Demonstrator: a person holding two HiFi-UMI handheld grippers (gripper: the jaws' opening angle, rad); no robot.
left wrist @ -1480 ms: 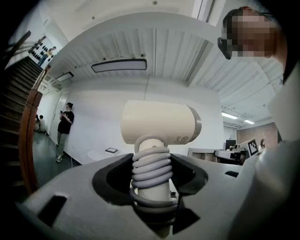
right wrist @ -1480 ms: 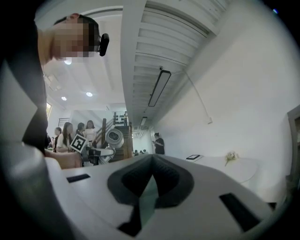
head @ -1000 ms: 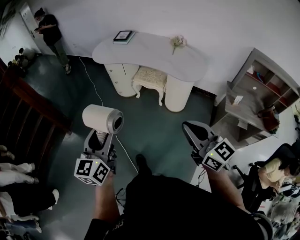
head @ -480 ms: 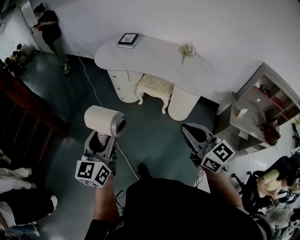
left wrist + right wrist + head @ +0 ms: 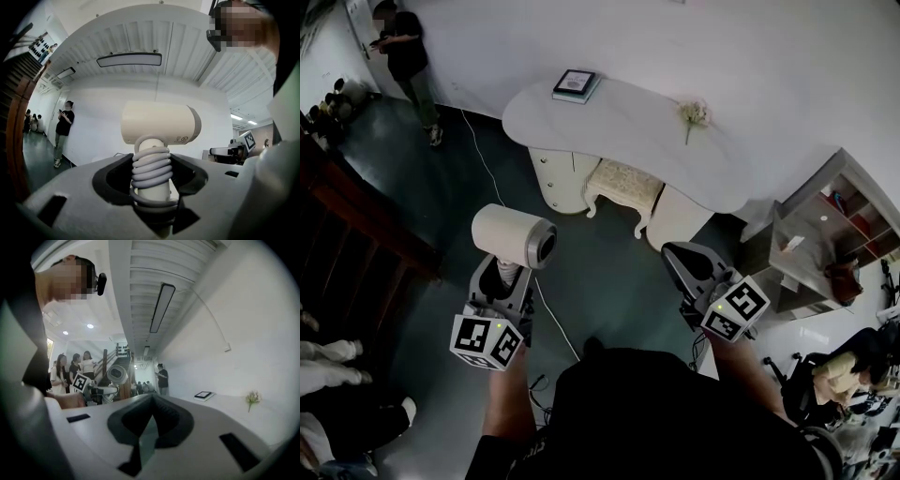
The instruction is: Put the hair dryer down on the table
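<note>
A cream hair dryer (image 5: 514,236) stands upright above the dark floor in the head view, nozzle pointing right. My left gripper (image 5: 506,274) is shut on its handle. In the left gripper view the hair dryer (image 5: 159,123) has its grey cord (image 5: 151,168) coiled round the handle, pinched between the jaws of my left gripper (image 5: 151,190). My right gripper (image 5: 682,261) is shut with nothing in it, its jaws meeting in the right gripper view (image 5: 149,423). The white kidney-shaped table (image 5: 628,127) lies ahead, well beyond both grippers.
On the table lie a framed tablet (image 5: 577,84) and a small flower sprig (image 5: 694,113). A padded stool (image 5: 624,182) is tucked under it. A person (image 5: 405,54) stands far left, a cable (image 5: 487,178) runs across the floor, and a wooden shelf unit (image 5: 839,230) is at the right.
The table has come lower and closer in the head view, so I have moved toward it. Both grippers keep their hold and pose.
</note>
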